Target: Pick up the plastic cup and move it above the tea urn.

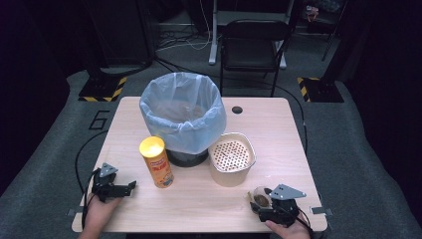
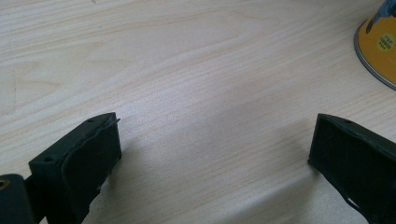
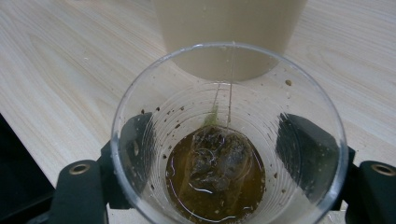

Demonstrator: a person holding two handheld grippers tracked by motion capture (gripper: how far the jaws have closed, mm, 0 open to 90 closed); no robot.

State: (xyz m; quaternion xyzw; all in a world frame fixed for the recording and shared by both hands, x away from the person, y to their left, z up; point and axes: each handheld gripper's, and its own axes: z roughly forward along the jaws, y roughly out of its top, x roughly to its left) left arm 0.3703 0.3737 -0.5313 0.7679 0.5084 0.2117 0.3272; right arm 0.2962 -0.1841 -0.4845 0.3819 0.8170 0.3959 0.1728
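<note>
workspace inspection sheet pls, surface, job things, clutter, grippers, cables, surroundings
surface: pale wood table, bare in front of the left gripper.
job's things: clear cup with a wet tea bag and brown liquid, standing between the right gripper's fingers; beige strainer tub just beyond it.
clutter: yellow can upright; bin with a blue liner.
grippers: left gripper open over bare wood; right gripper closed around the cup.
cables: black cable trailing off the table's left edge.
surroundings: black chair behind the table; grey floor; striped stand bases.
</note>
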